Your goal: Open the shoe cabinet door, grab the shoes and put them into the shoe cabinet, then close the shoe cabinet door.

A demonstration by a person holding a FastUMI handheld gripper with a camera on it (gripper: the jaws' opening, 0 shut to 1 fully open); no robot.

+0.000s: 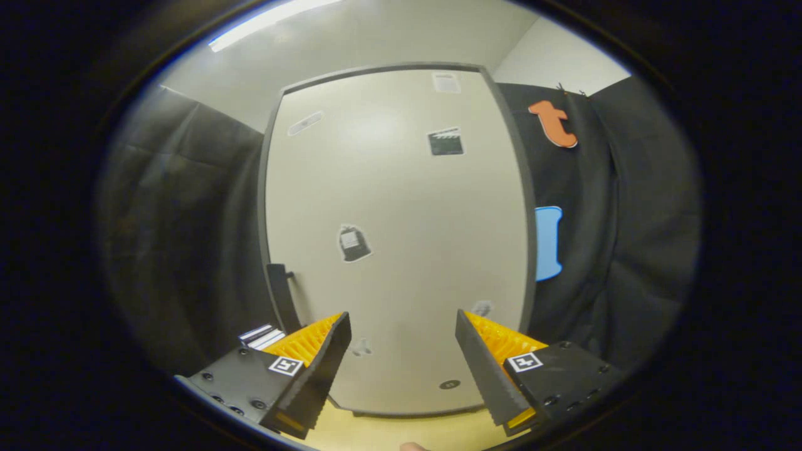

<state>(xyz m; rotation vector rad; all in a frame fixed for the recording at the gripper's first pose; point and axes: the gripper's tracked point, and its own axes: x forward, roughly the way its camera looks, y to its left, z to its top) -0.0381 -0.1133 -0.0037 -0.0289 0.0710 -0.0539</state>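
The shoe cabinet door [401,250] is a tall pale panel in a dark frame, closed and straight ahead of me. It carries several small stickers. A dark vertical handle [281,300] sticks out at the door's lower left edge, just beyond my left finger. My gripper [401,341] is open, its fingers [316,369] wide apart with nothing between them, pointing at the lower part of the door.
Black cloth [188,238] hangs on both sides of the cabinet. A light floor strip [407,432] lies below the door. A small striped object [262,336] sits by the handle's base. A ceiling light [263,22] glows overhead.
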